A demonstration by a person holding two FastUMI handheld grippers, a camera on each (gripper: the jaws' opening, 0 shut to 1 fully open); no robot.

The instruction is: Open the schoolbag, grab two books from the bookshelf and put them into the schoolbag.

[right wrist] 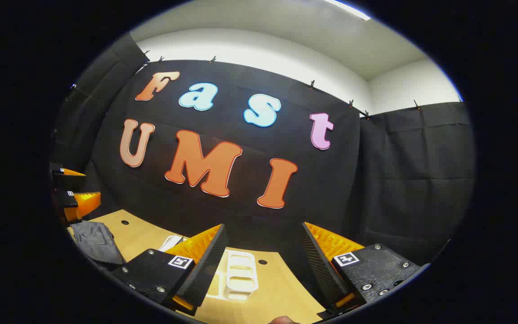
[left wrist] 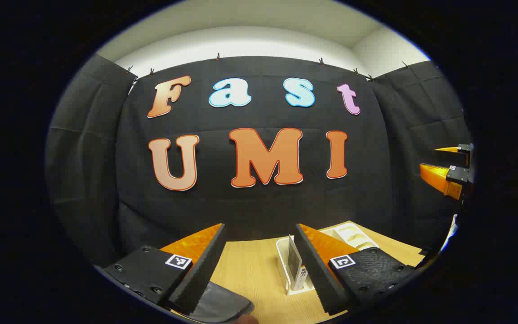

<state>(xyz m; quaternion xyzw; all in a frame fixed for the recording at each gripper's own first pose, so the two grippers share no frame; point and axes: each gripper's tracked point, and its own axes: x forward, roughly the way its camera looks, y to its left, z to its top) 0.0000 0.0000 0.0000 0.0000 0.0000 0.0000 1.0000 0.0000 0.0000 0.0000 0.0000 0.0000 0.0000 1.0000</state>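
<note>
The grey schoolbag (left wrist: pixel 223 306) lies on the wooden table (left wrist: pixel 250 270) just under my left gripper (left wrist: pixel 260 229), which is open with nothing between its fingers. A white bookshelf rack (left wrist: pixel 286 270) stands ahead to the right, holding an upright book (left wrist: pixel 295 261). In the left gripper view my right gripper (left wrist: pixel 429 158) hangs in the air at the far right, its jaws apart. In the right gripper view my right gripper (right wrist: pixel 263 227) is open and empty above the white rack (right wrist: pixel 241 274). The schoolbag (right wrist: pixel 95 240) lies at the left, below my left gripper (right wrist: pixel 91 185).
The black cloth wall closes off the back and sides close behind the table (right wrist: pixel 281 288). Two small dark holes (right wrist: pixel 262 261) mark the tabletop. The rack's empty slots (left wrist: pixel 353 236) lie toward the table's right side.
</note>
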